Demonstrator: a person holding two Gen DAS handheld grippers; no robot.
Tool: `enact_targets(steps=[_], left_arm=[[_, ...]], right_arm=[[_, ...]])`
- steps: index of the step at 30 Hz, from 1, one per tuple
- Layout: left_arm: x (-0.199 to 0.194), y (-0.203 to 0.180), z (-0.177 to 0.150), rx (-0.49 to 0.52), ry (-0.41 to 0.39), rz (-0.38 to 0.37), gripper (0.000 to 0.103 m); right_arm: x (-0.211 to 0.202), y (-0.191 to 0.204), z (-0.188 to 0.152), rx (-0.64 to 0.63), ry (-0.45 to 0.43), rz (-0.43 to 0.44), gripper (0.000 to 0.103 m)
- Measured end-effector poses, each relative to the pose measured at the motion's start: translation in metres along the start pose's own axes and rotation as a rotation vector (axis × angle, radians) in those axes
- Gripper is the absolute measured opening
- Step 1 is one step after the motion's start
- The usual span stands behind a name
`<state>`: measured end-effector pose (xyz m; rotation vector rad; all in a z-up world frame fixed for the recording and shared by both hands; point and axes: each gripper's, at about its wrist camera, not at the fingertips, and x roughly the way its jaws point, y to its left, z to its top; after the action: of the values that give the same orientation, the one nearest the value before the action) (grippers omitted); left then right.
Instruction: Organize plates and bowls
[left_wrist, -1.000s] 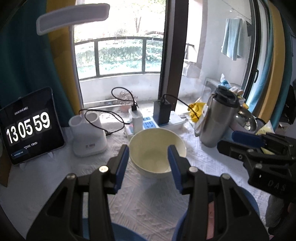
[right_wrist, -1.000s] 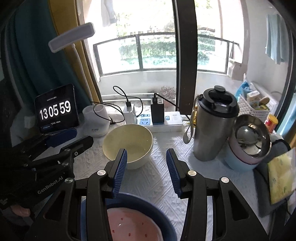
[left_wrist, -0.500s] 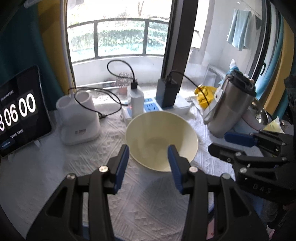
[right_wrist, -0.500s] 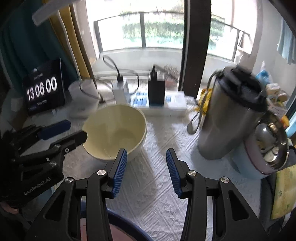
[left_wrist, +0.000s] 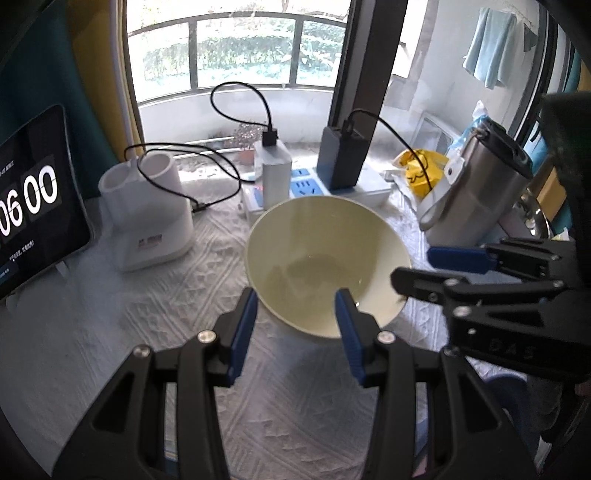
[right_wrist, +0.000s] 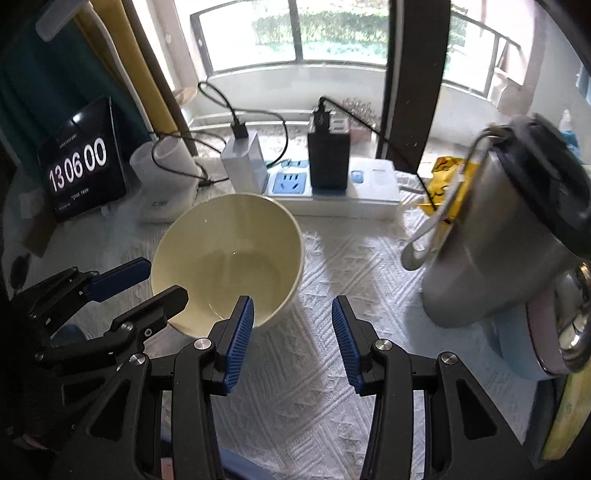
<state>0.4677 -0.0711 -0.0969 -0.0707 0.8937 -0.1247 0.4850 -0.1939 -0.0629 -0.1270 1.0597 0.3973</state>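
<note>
Closer now, both my grippers have neared the cream bowl (left_wrist: 325, 254) on the bench (left_wrist: 110, 317); left gripper (left_wrist: 295, 314) fingers spread around its near rim, right gripper (right_wrist: 291, 325) fingers spread beside it.

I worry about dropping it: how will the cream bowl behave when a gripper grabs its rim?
The cream bowl looks rigid and glossy, so pads may slip on its thin rim. It appears empty, so probably light. Its walls taper toward the base, so a sideways nudge from the left gripper could tip it.
</note>
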Motion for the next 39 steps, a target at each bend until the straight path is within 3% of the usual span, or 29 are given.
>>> enact_targets(steps=[3,12,15,18,22,30,39], left_arm=[[0.008,0.002,0.000,-0.014,0.039,-0.009,0.045],[0.017,-0.001,0.000,-0.017,0.031,0.029,0.045],[0.022,0.006,0.000,-0.054,0.043,-0.009,0.045],[0.022,0.006,0.000,-0.052,0.038,-0.013,0.044],[0.023,0.007,0.000,-0.057,0.033,-0.017,0.044],[0.020,0.010,0.000,-0.061,0.035,-0.013,0.038],[0.007,0.012,-0.001,-0.065,0.020,-0.027,0.037]], right_arm=[[0.010,0.002,0.002,-0.017,0.044,0.015,0.046],[0.034,-0.005,0.018,-0.008,0.091,0.007,0.046],[0.043,-0.001,0.020,-0.045,0.105,0.006,0.035],[0.046,0.003,0.021,-0.067,0.104,0.008,0.027],[0.046,0.010,0.020,-0.093,0.088,-0.037,0.027],[0.044,0.009,0.019,-0.079,0.086,-0.055,0.023],[0.033,0.012,0.016,-0.053,0.076,-0.067,0.020]])
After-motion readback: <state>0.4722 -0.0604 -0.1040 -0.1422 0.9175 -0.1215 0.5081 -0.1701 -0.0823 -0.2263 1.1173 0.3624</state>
